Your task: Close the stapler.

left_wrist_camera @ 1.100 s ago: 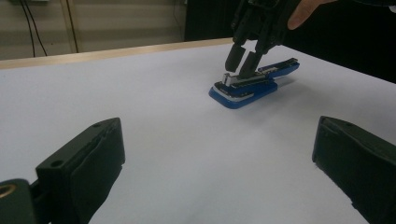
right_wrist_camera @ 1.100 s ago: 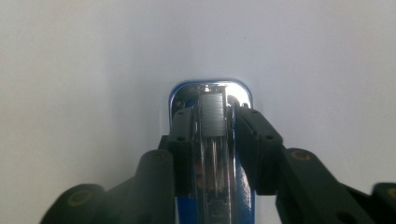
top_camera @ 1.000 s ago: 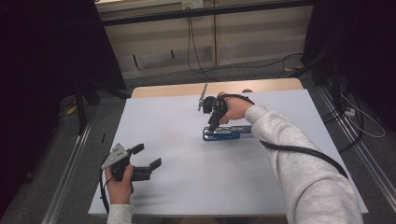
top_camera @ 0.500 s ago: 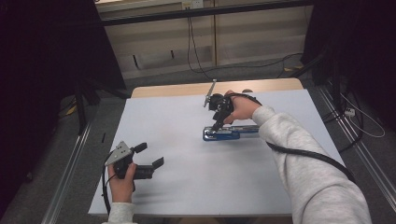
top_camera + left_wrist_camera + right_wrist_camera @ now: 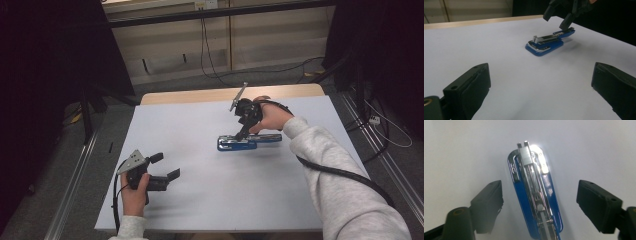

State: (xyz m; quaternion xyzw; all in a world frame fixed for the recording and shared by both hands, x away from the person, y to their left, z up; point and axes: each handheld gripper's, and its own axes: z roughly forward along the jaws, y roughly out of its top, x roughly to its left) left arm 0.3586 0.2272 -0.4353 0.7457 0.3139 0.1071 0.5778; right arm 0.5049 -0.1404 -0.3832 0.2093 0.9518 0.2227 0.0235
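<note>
A blue stapler (image 5: 235, 144) lies flat on the white table top (image 5: 200, 200), right of centre, with its silver metal channel facing up (image 5: 534, 195). My right gripper (image 5: 243, 131) hangs just above it, pointing down, jaws open and spread to either side of the stapler (image 5: 540, 195) without touching it. In the left gripper view the right gripper (image 5: 557, 17) hovers over the far end of the stapler (image 5: 547, 42). My left gripper (image 5: 165, 166) is held at the near left of the table, open and empty (image 5: 541, 80), aimed toward the stapler.
A strip of bare wooden table edge (image 5: 210, 95) shows at the far side. The right gripper's black cable (image 5: 340, 172) trails over the sleeve. Metal rails (image 5: 75, 200) run along both sides, and cables lie on the floor beyond.
The right gripper has drifted slightly to the right above the stapler, still open. The left gripper has barely shifted.
</note>
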